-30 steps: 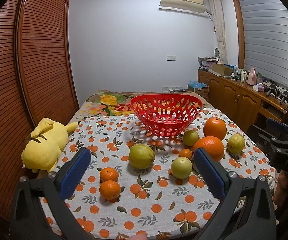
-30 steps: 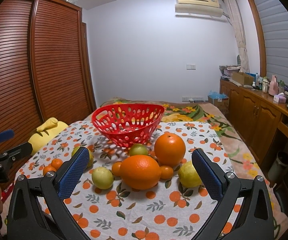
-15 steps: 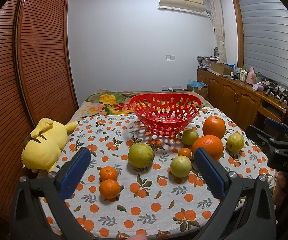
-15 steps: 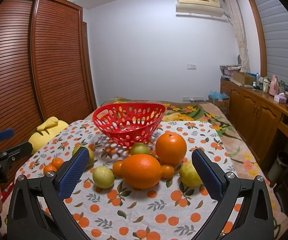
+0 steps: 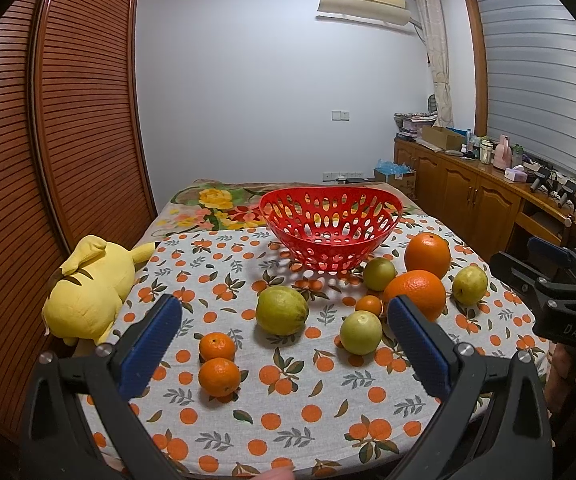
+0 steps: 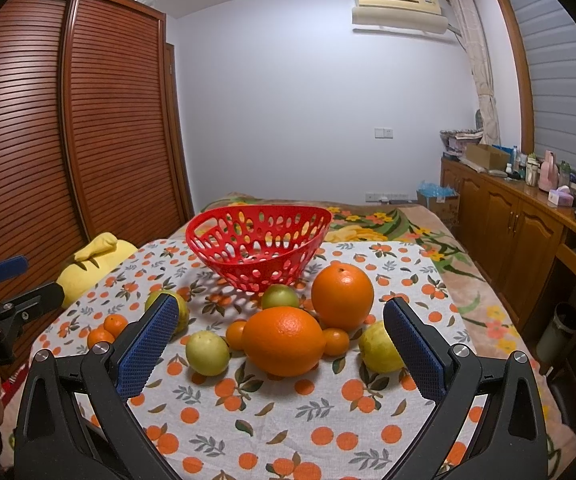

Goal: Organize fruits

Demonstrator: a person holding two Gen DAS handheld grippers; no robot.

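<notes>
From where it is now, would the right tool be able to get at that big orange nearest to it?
Probably yes. The right tool is open and empty, and the big orange lies straight ahead between its fingers. Nothing stands in front, though small mandarins crowd its sides.

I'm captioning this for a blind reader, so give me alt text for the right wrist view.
An open right claw hovers over a table with an orange-print tablecloth, aimed at a large orange among loose oranges and green-yellow fruits. Behind them stands an empty red basket. A yellow plush toy lies at the left.
</notes>
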